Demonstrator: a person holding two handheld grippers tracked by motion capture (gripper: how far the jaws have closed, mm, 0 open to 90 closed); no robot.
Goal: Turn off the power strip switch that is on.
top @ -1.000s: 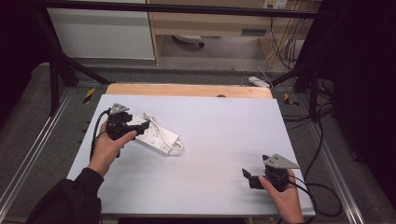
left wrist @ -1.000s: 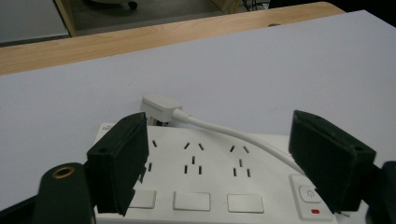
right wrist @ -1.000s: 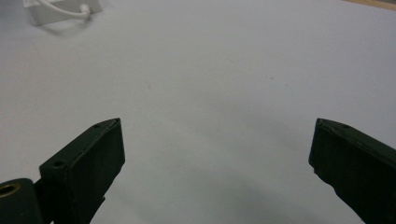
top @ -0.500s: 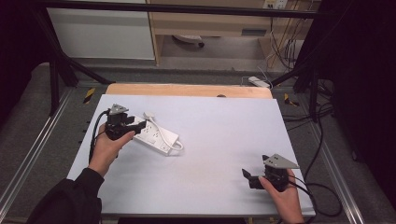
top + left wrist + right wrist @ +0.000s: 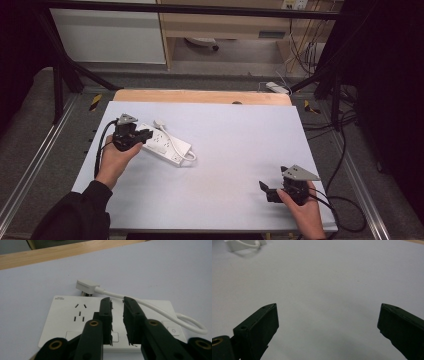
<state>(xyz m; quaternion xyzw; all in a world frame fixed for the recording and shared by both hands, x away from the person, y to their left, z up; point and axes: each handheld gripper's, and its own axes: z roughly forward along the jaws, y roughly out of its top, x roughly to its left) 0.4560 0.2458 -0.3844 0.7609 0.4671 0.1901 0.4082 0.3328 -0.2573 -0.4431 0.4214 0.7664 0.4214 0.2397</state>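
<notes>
Left gripper (image 5: 117, 315) low over white power strip (image 5: 62, 320), jaws just closing to a narrow empty gap, sockets left of left finger (image 5: 105, 315), plug (image 5: 86, 286) and cord (image 5: 160, 311) beyond the fingertips.

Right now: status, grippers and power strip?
Left gripper over white plastic power strip, jaws just closing, nothing between. Right gripper open, apart. Path clear.

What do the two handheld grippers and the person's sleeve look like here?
Both the left gripper and the right gripper are black with flat black fingers, a grey three-cornered plate on top and a trailing black cable. The left arm wears a dark sleeve.
</notes>
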